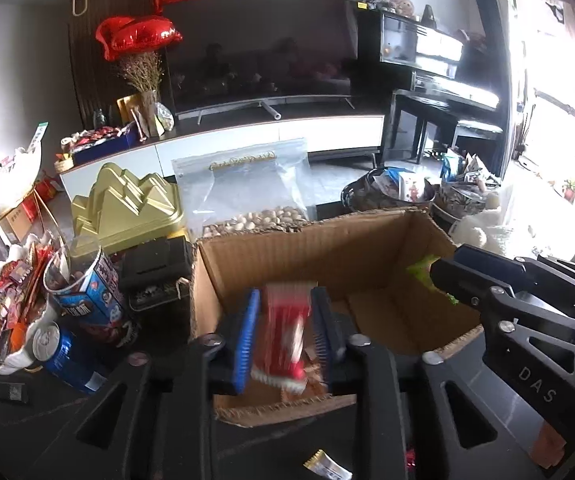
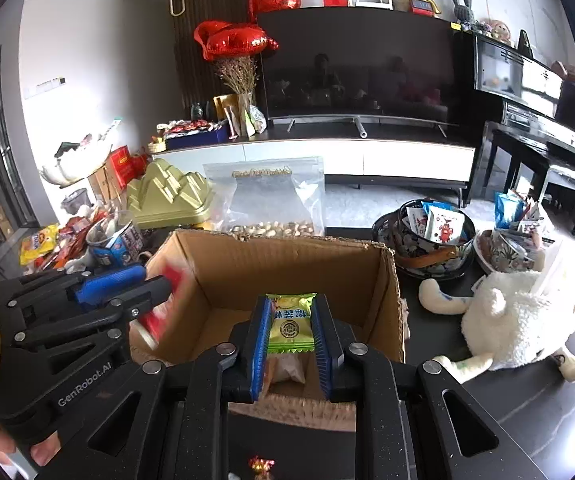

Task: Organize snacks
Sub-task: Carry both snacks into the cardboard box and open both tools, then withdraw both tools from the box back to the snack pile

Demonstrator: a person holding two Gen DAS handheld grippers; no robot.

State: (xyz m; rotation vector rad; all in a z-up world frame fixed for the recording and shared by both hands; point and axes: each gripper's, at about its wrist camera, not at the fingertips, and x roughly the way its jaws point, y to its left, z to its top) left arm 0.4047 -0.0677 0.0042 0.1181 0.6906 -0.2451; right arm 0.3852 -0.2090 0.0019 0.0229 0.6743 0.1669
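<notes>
An open cardboard box (image 1: 327,240) (image 2: 279,256) stands on the dark table in front of both grippers. My left gripper (image 1: 285,330) is shut on a red snack packet (image 1: 285,332) and holds it over the box's near left part; it also shows in the right wrist view (image 2: 159,284) with the red packet (image 2: 167,304). My right gripper (image 2: 291,330) is shut on a green and yellow snack packet (image 2: 290,322) over the box's near edge. It enters the left wrist view (image 1: 443,280) from the right, with green packet (image 1: 421,270) showing.
Behind the box stand a clear bag of nuts (image 2: 267,204) and a gold tin (image 2: 167,196). Left are a snack cup (image 1: 83,288), a blue can (image 1: 63,356) and a dish of sweets (image 1: 7,320). Right are patterned bowls of packets (image 2: 427,236) and a white plush toy (image 2: 519,320).
</notes>
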